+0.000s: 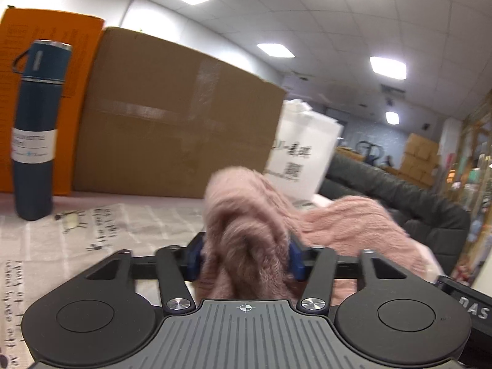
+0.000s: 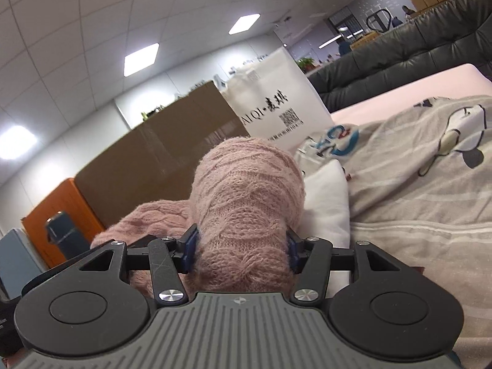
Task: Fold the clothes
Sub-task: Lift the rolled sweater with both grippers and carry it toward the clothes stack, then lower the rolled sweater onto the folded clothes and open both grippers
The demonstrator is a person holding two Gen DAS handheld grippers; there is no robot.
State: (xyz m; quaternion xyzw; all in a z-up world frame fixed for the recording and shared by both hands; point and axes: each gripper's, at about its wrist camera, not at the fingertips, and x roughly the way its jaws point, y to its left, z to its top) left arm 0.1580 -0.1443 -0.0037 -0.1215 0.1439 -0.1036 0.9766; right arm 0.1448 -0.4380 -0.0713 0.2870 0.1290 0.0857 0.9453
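Pink fuzzy cable-knit sweater (image 1: 246, 224) is bunched up and lifted above the bed, held at two places. From the left wrist view, the left gripper (image 1: 246, 258) has its blue-padded fingers (image 1: 196, 258) pressed into a thick fold of the knit, with more of the sweater trailing off to the right. From the right wrist view, the right gripper (image 2: 241, 249) pinches another rounded wad of the same sweater (image 2: 246, 190) between its blue pads (image 2: 189, 250), the rest sagging to the left. Below lies a grey checked bedsheet with cartoon prints (image 2: 415, 190), and a white pillow (image 2: 326, 196) sits just beside the held wad. Behind stand a large brown cardboard box (image 1: 172, 123), a white paper bag with black lettering (image 2: 276, 104), a dark blue cylindrical flask (image 1: 35, 129) and an orange box (image 1: 49, 30).
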